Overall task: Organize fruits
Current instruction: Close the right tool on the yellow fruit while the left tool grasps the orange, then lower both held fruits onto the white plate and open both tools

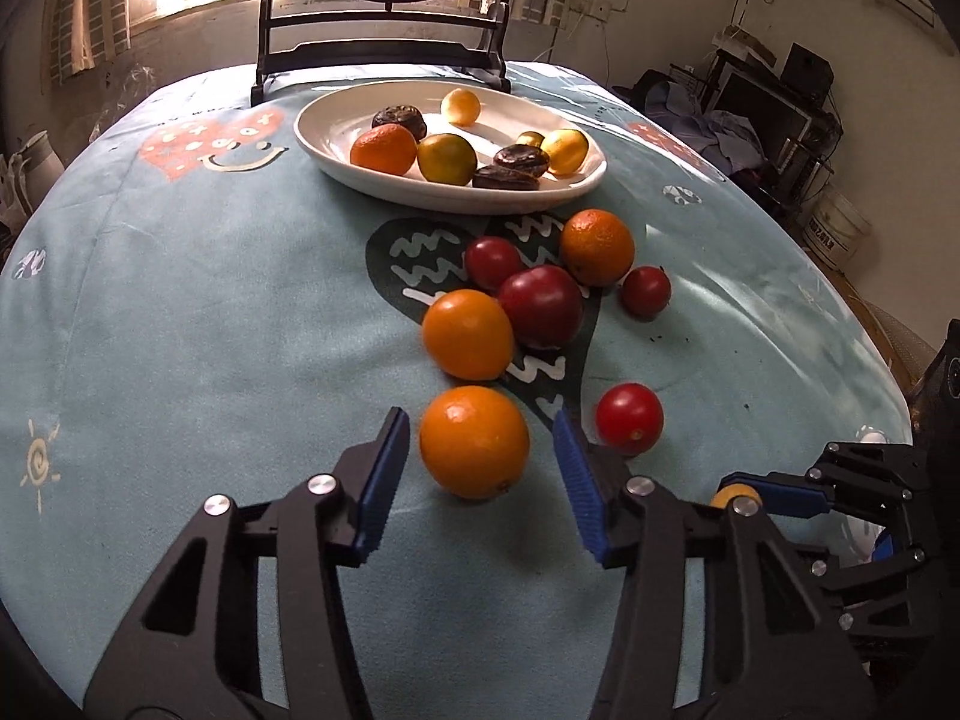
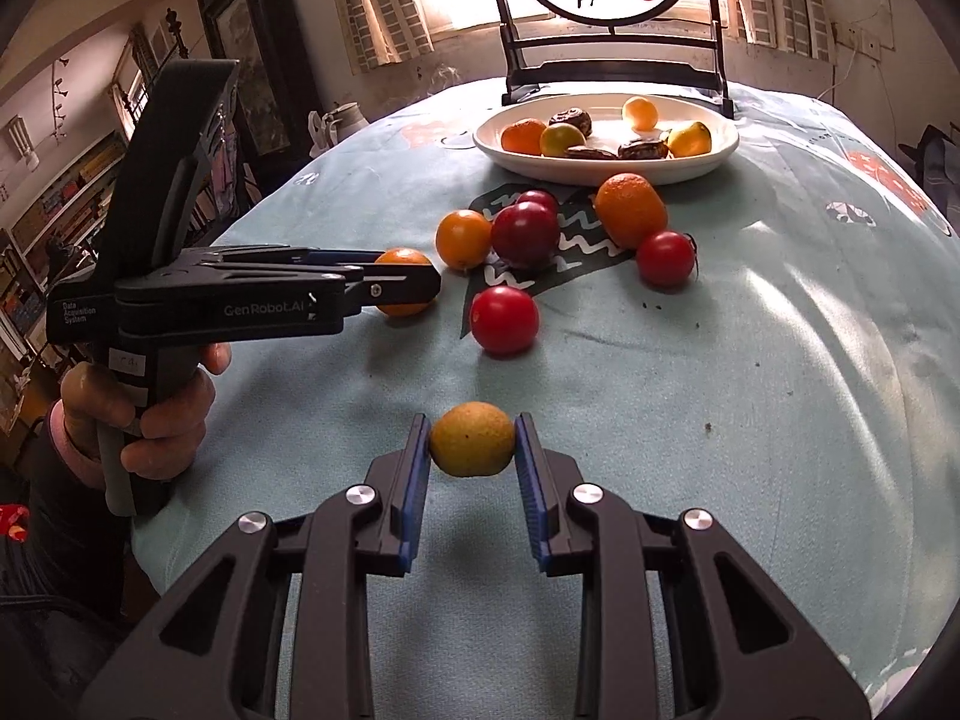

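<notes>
My left gripper [image 1: 478, 417] straddles an orange [image 1: 474, 441] lying on the blue cloth, with a thin gap at each blue pad, so the jaws are open. In the right wrist view the same gripper [image 2: 414, 279] shows side-on around that orange [image 2: 403, 282]. My right gripper [image 2: 473, 423] is shut on a small yellow-green fruit [image 2: 473, 439], low over the cloth near the front edge. It also shows at the lower right of the left wrist view as the right gripper [image 1: 741, 495]. A white plate [image 1: 318, 144] at the back holds several fruits.
Loose fruit lies between the grippers and the plate: two oranges [image 1: 468, 333] [image 1: 597, 246], a dark red fruit [image 1: 540, 306] and several red tomatoes [image 1: 629, 417]. A dark wooden stand [image 1: 384, 54] rises behind the plate. A person's hand [image 2: 150, 414] grips the left tool's handle.
</notes>
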A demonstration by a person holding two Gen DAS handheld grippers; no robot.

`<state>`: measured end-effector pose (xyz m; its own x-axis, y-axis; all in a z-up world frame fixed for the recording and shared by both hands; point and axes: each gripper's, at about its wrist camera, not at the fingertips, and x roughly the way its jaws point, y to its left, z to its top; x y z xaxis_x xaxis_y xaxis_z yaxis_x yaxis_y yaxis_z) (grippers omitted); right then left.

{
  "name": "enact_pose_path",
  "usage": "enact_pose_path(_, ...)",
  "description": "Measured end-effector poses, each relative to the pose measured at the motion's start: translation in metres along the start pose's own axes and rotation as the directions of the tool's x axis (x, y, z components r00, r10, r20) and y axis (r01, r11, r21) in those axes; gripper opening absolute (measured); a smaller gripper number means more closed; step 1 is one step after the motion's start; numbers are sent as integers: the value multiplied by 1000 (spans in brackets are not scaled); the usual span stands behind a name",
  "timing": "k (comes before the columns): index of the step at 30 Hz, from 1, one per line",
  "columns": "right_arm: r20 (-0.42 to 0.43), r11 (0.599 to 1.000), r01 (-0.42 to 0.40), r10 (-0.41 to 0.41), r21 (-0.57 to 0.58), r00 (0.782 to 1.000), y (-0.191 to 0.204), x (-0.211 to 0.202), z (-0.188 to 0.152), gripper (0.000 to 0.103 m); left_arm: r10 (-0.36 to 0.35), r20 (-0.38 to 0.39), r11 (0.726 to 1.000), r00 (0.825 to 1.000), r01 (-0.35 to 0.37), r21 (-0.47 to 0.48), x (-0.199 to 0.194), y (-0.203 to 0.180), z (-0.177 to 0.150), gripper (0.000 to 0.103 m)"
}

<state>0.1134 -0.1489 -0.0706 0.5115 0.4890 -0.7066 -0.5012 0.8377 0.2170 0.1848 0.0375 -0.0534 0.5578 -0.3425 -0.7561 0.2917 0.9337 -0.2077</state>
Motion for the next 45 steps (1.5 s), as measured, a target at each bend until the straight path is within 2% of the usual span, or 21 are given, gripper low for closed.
enact_pose_path(2,1,1000,-4,4,1,1000,0,0,0,29,-4,-17,1000,1000,4,-8,4,1,0,42)
enact_pose_path(7,13,1000,-17,17,5,1000,-2,-2,1,29,-11,-45,1000,999,10,-24,9,5,0,38)
enact_pose_path(13,25,999,-43,42,12,999,-3,-5,2,29,-24,-43,999,999,22,-40,9,8,0,38)
enact_pose_path(16,31,997,-71,70,35,997,-8,-5,5,29,-21,-17,999,1000,20,-46,4,9,1,38)
enact_pose_path(19,49,996,-77,75,49,996,-16,-5,18,29,-16,51,999,999,17,-34,-9,5,8,38)
enact_pose_path(24,162,997,-46,35,65,986,-38,-8,73,29,-42,135,996,990,52,-72,-13,5,51,38)
enact_pose_path(28,215,998,32,-45,62,976,-59,14,127,29,23,138,995,990,-10,-98,10,8,102,38)
enact_pose_path(32,206,992,95,-110,80,972,-83,50,162,29,87,125,990,988,-71,-121,37,20,142,38)
enact_pose_path(37,154,990,107,-120,90,981,-102,84,179,29,99,107,984,989,-81,-158,60,36,166,38)
enact_pose_path(38,142,990,107,-119,90,983,-104,88,180,29,109,100,982,989,-91,-166,63,38,168,40)
enact_pose_path(39,129,990,110,-121,88,984,-106,92,181,34,125,103,978,987,-105,-178,63,39,169,48)
enact_pose_path(40,121,990,113,-123,85,985,-106,94,181,35,141,114,975,983,-118,-189,60,40,169,67)
enact_pose_path(41,116,990,112,-121,82,986,-106,93,180,35,148,127,974,981,-122,-193,56,40,167,72)
enact_pose_path(43,110,992,98,-106,76,988,-103,87,177,35,134,144,978,980,-107,-181,43,37,164,75)
enact_pose_path(45,120,994,88,-95,61,988,-97,76,172,35,145,179,977,973,-113,-178,26,33,156,86)
